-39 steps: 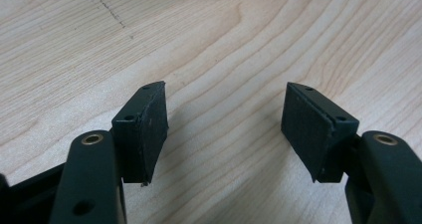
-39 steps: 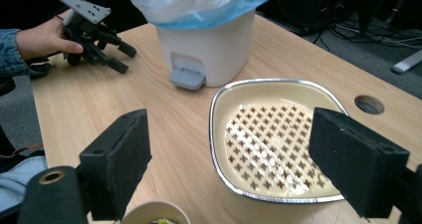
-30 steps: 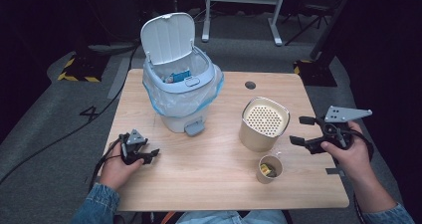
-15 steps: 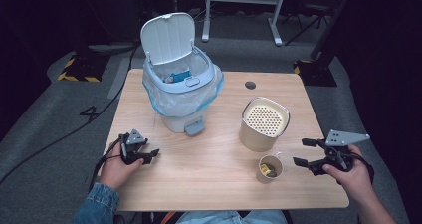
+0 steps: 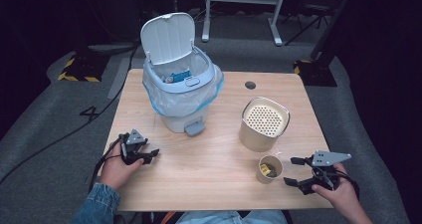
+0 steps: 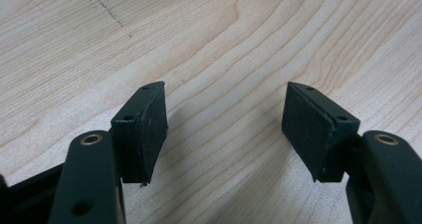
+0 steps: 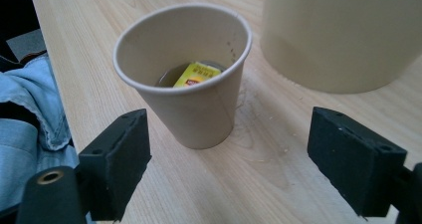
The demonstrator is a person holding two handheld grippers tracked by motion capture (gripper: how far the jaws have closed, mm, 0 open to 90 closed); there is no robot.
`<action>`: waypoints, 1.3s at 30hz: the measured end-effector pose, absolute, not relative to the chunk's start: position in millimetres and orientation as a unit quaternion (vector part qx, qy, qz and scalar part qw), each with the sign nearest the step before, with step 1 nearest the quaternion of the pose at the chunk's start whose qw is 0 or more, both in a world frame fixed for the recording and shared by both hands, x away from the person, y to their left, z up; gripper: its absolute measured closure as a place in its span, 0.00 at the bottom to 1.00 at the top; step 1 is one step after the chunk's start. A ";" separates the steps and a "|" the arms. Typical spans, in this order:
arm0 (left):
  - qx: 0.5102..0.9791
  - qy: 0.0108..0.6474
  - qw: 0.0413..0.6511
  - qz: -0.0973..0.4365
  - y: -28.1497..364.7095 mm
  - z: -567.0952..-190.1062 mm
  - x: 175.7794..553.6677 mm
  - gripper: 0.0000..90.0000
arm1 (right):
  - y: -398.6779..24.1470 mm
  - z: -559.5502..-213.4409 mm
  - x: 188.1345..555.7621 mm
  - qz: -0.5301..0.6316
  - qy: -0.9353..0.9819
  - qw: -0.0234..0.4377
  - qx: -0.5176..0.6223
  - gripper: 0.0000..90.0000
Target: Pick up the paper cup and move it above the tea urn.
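A small brown paper cup (image 5: 269,169) (image 7: 189,79) stands near the table's front right, with a yellow tea-bag tag (image 7: 195,73) and some liquid inside. My right gripper (image 5: 294,171) (image 7: 224,159) is low over the table just right of the cup, jaws open and pointing at it, the cup a little ahead of the pads and apart from them. My left gripper (image 5: 148,155) (image 6: 224,129) rests on the wood at the front left, open, with nothing between its pads.
A white pedal bin (image 5: 180,92) with a blue liner and raised lid stands at the back left of the table (image 5: 219,149). A beige canister (image 5: 263,124) (image 7: 343,30) with a perforated top is just behind the cup. A denim sleeve (image 7: 30,109) lies beyond the cup.
My right gripper has come down and slid left toward the paper cup, staying open. The left hand has kept still.
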State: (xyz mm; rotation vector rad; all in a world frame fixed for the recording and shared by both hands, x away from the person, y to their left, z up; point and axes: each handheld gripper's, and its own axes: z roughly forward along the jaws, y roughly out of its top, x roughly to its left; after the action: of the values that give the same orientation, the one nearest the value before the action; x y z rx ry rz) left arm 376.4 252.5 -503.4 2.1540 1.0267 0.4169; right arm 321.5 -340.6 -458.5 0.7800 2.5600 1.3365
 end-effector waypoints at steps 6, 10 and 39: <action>0.832 0.397 0.352 0.161 252.5 -503.4 376.4 0.39 | -329.1 -474.8 320.4 0.444 0.856 0.070 0.256 0.20; 0.832 0.397 0.352 0.161 252.5 -503.4 376.4 0.39 | -317.5 -484.6 321.1 0.448 0.855 0.068 0.254 0.20; 0.832 0.397 0.352 0.161 252.5 -503.4 376.4 0.39 | -287.5 -497.1 328.8 0.483 0.838 0.075 0.242 0.31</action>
State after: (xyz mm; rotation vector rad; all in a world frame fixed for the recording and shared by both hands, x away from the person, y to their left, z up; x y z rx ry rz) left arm 376.4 252.5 -503.4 2.1538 1.0269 0.4168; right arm 328.8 -287.5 -497.1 0.7272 2.5144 1.4479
